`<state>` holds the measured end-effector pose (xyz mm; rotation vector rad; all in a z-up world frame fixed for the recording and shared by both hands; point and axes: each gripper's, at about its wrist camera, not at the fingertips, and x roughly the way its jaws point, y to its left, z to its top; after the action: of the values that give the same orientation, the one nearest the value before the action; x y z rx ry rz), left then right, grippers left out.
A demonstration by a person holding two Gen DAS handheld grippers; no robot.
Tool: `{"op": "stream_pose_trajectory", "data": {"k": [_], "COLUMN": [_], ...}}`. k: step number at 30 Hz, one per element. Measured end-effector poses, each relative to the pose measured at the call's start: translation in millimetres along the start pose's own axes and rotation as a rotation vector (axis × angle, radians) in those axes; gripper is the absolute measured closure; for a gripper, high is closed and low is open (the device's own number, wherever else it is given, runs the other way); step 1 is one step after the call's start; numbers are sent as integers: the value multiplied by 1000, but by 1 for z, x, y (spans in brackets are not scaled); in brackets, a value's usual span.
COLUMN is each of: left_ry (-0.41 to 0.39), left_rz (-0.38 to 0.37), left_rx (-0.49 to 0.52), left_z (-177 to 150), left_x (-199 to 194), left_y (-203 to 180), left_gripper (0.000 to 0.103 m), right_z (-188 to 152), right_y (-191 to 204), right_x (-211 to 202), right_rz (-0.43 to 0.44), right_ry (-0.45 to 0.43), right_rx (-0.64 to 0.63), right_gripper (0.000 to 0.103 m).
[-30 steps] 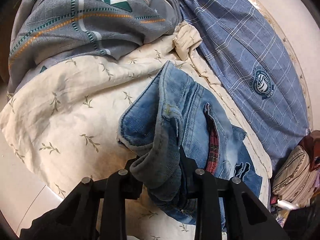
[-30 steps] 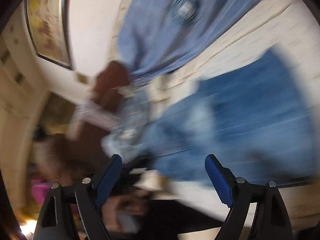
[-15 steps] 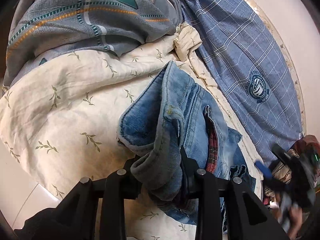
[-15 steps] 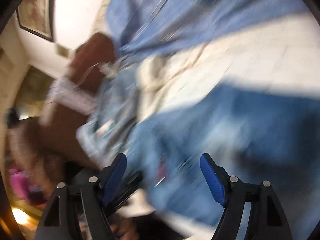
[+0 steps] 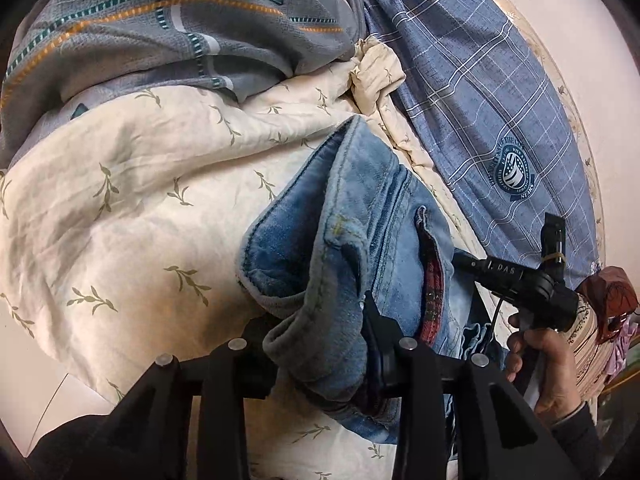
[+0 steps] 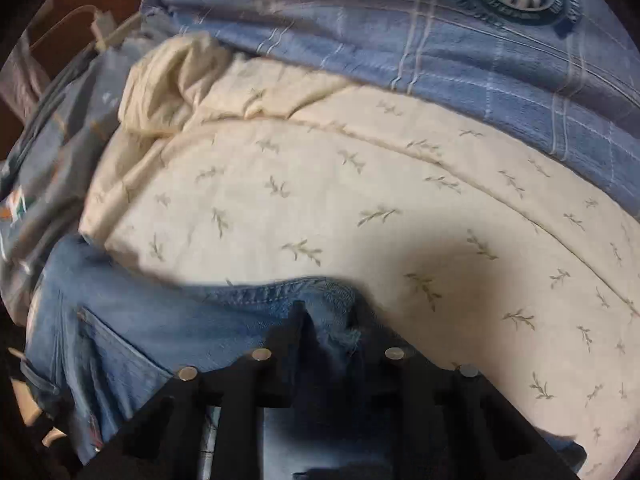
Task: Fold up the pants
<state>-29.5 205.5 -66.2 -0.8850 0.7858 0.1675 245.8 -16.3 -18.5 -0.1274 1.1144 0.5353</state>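
The pants are blue denim jeans (image 5: 360, 216) with a red plaid lining at the pocket, lying bunched on a cream leaf-print sheet (image 5: 140, 200). My left gripper (image 5: 320, 344) is shut on a thick fold of the jeans' waistband. In the right wrist view my right gripper (image 6: 324, 332) is shut on the jeans' hem edge (image 6: 224, 316), low over the sheet (image 6: 360, 200). The right gripper's body (image 5: 516, 276) and the hand holding it show at the right of the left wrist view, beside the jeans.
A blue plaid cloth with a round crest (image 5: 480, 112) lies along the far right of the bed, also in the right wrist view (image 6: 400, 32). A grey patterned blanket (image 5: 160, 28) covers the far left. Striped and red fabrics (image 5: 608, 304) pile at the right edge.
My right gripper swung in from the side with open jaws and has closed on the jeans' edge. My left gripper kept its hold and barely moved.
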Motion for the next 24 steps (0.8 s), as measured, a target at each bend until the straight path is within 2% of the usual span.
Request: {"op": "stream_pose_trajectory", "data": {"k": [2, 3, 5, 6, 7, 8, 9, 10, 12, 15, 16, 17, 18, 19, 21, 23, 24], "left_ry": [-4, -6, -6, -7, -8, -9, -11, -14, -26, -37, -41, -44, -43, -53, -67, -91, -111], "left_rz": [10, 18, 26, 26, 27, 29, 33, 38, 55, 69, 71, 73, 87, 97, 116, 154, 177], "left_rx": [8, 12, 15, 14, 13, 11, 10, 11, 18, 25, 27, 30, 42, 55, 99, 157, 197], "left_z": [-1, -1, -2, -2, -2, -2, -3, -3, -4, -6, -6, -6, -7, -7, -8, -10, -13], "left_x": [0, 0, -1, -1, 0, 0, 0, 1, 1, 0, -1, -1, 0, -1, -5, -9, -13], "left_y": [-2, -2, -3, -3, -3, -3, -4, -5, -8, -10, -11, -11, -13, -15, -23, -36, -46], "left_gripper": [66, 66, 66, 65, 65, 65, 65, 65, 65, 65, 65, 65, 65, 65, 67, 69, 71], "right_z": [-6, -8, -8, -8, -8, -10, -17, -23, -49, -89, -108, -120, -134, -138, -134, -135, -141], "right_y": [-14, -12, -8, -11, -17, -21, -26, -27, -22, 0, 10, 18, 28, 31, 30, 23, 14], "right_x": [9, 9, 3, -1, -11, -24, -46, -59, -84, -81, -68, -52, -22, -13, -36, -68, -89], "right_rz": [45, 37, 60, 95, 145, 166, 151, 156, 286, 516, 590, 595, 577, 572, 610, 669, 651], "right_ry": [-1, -23, -25, -8, -13, -48, -112, -139, -148, -29, 43, 114, 235, 224, 182, 54, -26], "right_rx": [120, 120, 93, 105, 148, 185, 221, 231, 265, 316, 353, 377, 392, 375, 393, 371, 358], "right_gripper": [81, 81, 70, 63, 44, 32, 30, 30, 30, 30, 29, 25, 25, 24, 24, 24, 24]}}
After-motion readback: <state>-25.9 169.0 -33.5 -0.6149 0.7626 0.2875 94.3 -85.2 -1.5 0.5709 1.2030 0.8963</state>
